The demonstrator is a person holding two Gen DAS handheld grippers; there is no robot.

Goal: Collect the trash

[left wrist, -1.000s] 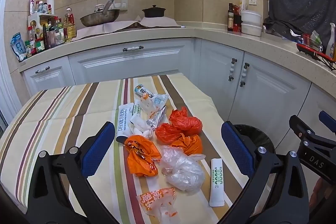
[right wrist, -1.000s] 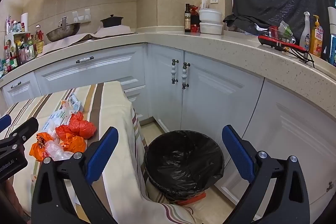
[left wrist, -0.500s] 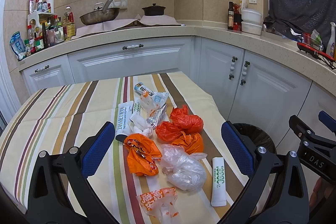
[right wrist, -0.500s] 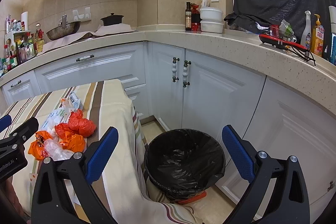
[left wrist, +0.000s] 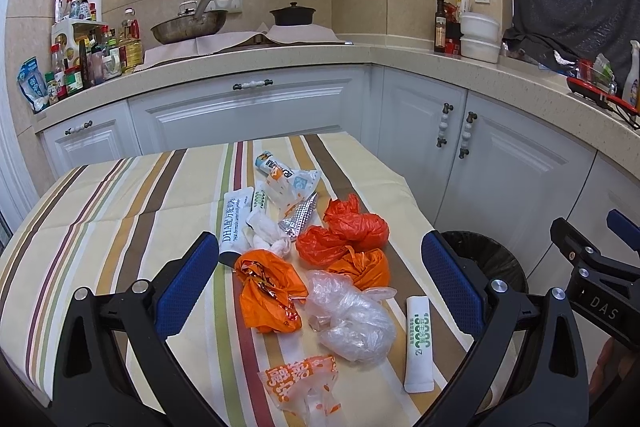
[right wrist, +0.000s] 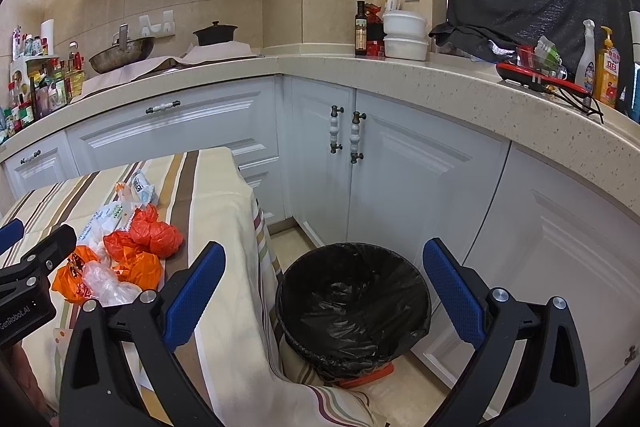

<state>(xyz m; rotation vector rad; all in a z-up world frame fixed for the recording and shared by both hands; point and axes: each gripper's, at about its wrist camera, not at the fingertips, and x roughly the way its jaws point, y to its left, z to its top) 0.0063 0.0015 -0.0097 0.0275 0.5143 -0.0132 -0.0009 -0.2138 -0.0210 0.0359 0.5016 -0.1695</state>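
Over the striped table: left gripper [left wrist: 320, 279] hangs above the trash pile, jaws spread wide, nothing between the blue pads.
Over the floor by the cabinets: right gripper [right wrist: 324, 287] hangs above the bin [right wrist: 354, 307], jaws equally wide, nothing held.
Trash nearest the left gripper: an orange bag [left wrist: 268, 295] with foil scraps on it, and a crumpled clear plastic bag [left wrist: 350, 315] touching its right side.
Front edge: a printed orange-and-white wrapper [left wrist: 300, 383] lies closest to the camera; a white tube with green lettering [left wrist: 419, 341] lies just right of the clear bag, near the table's right edge.
Middle of pile: a second orange bag [left wrist: 360, 265] touches two red-orange bags [left wrist: 352, 227] — all three bunched together.
Left of those: a wad of white tissue [left wrist: 266, 237], a long white tube with dark print [left wrist: 234, 219], and a silvery foil piece [left wrist: 300, 217].
Far end of pile: a white snack packet with blue and orange print [left wrist: 290, 181] — farthest from the gripper.
Tablecloth [left wrist: 120, 211]: cream with brown, green and maroon stripes; it drapes over the right edge, its hem reaching the floor beside the bin.
Bin: round, lined with a black bag, standing on the floor just beside the table; nothing discernible inside it.
Beyond: white cabinets [right wrist: 400, 163] under a speckled counter [right wrist: 440, 83]; a wok [left wrist: 188, 27] and a dark pot [left wrist: 293, 15] on the far counter.
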